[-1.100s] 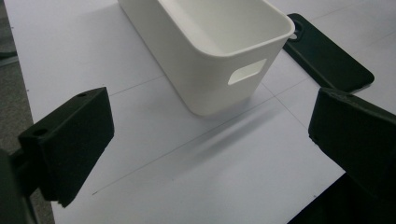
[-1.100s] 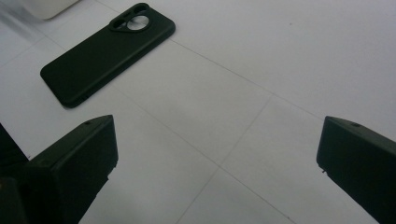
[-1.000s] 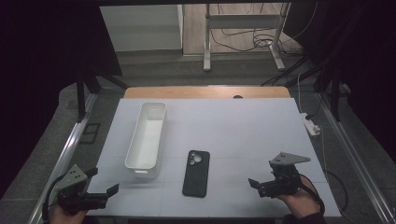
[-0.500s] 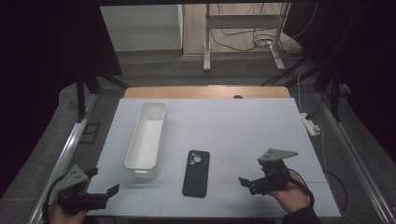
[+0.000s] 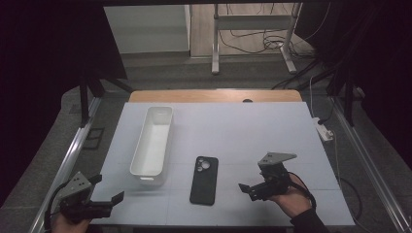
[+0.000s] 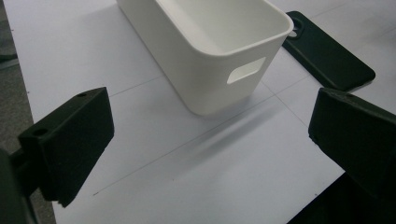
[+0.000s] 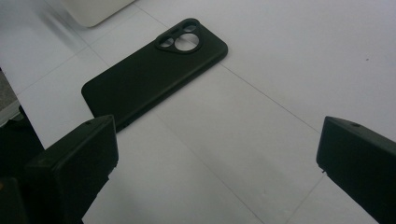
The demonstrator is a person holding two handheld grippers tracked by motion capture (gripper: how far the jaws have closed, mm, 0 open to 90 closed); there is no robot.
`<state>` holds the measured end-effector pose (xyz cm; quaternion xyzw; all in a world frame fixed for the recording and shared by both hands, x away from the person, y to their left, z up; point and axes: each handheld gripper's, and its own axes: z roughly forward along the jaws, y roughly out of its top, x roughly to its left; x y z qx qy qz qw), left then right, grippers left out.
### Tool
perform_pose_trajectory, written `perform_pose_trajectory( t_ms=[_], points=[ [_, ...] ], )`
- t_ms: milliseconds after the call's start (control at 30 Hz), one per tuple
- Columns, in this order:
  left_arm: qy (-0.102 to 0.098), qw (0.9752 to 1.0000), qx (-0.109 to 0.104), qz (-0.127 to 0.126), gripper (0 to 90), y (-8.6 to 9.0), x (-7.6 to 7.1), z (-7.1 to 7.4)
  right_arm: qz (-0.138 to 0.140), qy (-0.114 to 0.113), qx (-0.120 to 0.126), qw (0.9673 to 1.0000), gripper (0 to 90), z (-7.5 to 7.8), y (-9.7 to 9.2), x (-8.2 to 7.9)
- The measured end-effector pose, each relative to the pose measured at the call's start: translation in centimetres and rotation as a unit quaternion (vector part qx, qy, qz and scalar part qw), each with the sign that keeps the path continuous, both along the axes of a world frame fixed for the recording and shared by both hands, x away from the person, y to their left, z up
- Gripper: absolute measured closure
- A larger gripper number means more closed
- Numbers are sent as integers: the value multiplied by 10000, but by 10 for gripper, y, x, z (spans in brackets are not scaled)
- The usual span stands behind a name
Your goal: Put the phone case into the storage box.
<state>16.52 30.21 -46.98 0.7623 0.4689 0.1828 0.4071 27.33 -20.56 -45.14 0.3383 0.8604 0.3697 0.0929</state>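
A black phone case (image 5: 204,179) lies flat, camera cutout away from me, near the front middle of the white table (image 5: 243,131). Just left of it stands a long white bin (image 5: 153,141), which looks empty. My right gripper (image 5: 251,184) is open, low over the table a little right of the case, pointing left at it. In the right gripper view the case (image 7: 154,70) lies ahead of the open jaws (image 7: 217,163). My left gripper (image 5: 108,188) is open at the front left corner. Its own view has the bin (image 6: 210,46) ahead of the jaws (image 6: 210,154), with the case (image 6: 327,56) beyond.
A white power strip (image 5: 323,128) lies off the table's right edge. A wooden strip (image 5: 214,95) borders the far edge. Metal rails (image 5: 77,145) run along both sides. The bin's corner (image 7: 98,9) sits beyond the case in the right gripper view.
My right gripper has moved left, closer to the phone case. The left gripper, the bin and the case have stayed put.
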Motion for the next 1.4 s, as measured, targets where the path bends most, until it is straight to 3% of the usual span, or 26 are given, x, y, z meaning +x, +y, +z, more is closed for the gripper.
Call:
perform_pose_trajectory(
  t_ms=[1000,1400],
  points=[
    [-15,10000,-6,-16,8,0,0,0,448,143,-245,9986,0,-8,48,11],
    [-17,10000,-12,-23,8,1,0,0,788,193,-530,9953,0,-15,75,17]
  ],
)
